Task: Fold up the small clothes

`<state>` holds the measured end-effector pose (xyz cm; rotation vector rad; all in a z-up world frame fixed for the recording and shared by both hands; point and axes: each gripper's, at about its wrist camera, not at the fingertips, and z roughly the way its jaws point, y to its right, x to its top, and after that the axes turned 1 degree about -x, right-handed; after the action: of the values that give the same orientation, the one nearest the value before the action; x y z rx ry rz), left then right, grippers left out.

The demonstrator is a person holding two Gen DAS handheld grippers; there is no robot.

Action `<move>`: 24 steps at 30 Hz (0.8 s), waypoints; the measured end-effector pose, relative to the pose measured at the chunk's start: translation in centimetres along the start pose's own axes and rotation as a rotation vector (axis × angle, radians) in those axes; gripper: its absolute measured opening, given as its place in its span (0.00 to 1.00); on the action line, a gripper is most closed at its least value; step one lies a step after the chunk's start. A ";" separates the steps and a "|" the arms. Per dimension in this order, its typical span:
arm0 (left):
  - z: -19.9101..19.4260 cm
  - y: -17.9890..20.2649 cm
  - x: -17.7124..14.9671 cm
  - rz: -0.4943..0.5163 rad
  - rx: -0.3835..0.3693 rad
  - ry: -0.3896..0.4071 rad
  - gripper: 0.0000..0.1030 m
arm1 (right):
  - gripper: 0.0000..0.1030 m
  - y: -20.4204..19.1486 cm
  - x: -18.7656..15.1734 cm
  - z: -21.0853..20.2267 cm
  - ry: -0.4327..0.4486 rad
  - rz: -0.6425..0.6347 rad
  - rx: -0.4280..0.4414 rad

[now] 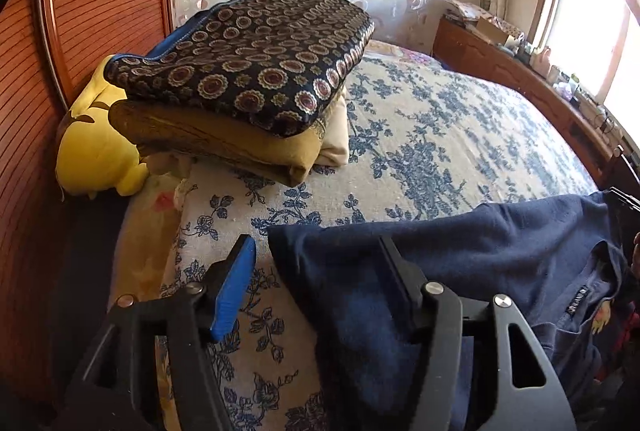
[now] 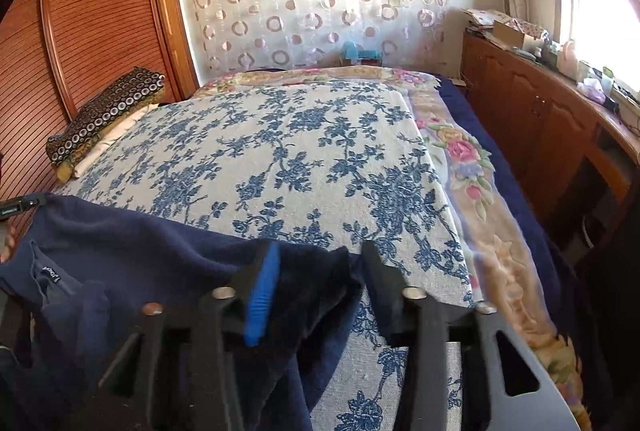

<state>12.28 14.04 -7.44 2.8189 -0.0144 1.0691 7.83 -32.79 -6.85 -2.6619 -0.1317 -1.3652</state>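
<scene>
A navy blue shirt [image 1: 460, 255] lies at the near edge of the bed, its collar label showing at the right. My left gripper [image 1: 316, 271] is open, with the shirt's left edge lying between the fingers and one blue pad [image 1: 234, 291] bare. In the right wrist view the same shirt [image 2: 132, 251] spreads to the left. My right gripper [image 2: 316, 283] is open, with the shirt's right corner lying between its fingers.
The bed has a blue floral cover [image 2: 300, 151]. A stack of folded blankets [image 1: 248, 71] and a yellow plush toy [image 1: 96, 147] sit at the left by the wooden wardrobe [image 1: 80, 11]. A wooden cabinet [image 2: 540, 111] with clutter runs along the right under the window.
</scene>
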 end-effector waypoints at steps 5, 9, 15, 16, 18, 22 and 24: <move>1.0 -0.1 -0.1 -0.011 -0.006 -0.019 0.60 | 0.59 -0.1 -0.5 1.9 -0.070 -0.012 -0.035; 1.3 -0.5 -0.1 -0.030 -0.028 -0.017 0.60 | 0.63 0.7 -0.5 3.1 -0.083 0.031 -0.014; 1.3 -0.1 -0.2 -0.006 -0.016 -0.017 0.50 | 0.65 0.9 -0.3 3.7 -0.081 0.039 0.014; 1.2 0.0 -0.2 -0.008 -0.019 -0.016 0.45 | 0.65 0.9 -0.3 3.6 -0.079 0.040 0.033; 1.1 0.0 -0.3 -0.018 -0.031 -0.018 0.23 | 0.53 0.4 -0.7 3.4 -0.077 0.021 0.060; 0.2 0.8 -0.5 -0.018 -0.050 -0.010 0.13 | 0.16 -0.7 -1.5 2.5 -0.065 -0.029 0.126; -1.9 1.3 -0.6 -0.029 -0.114 0.027 0.12 | 0.15 -1.0 -1.9 1.2 -0.015 -0.018 0.159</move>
<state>10.48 12.97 -6.30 2.6952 -0.0308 1.0645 7.53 -31.63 -9.04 -2.5458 -0.2559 -1.2824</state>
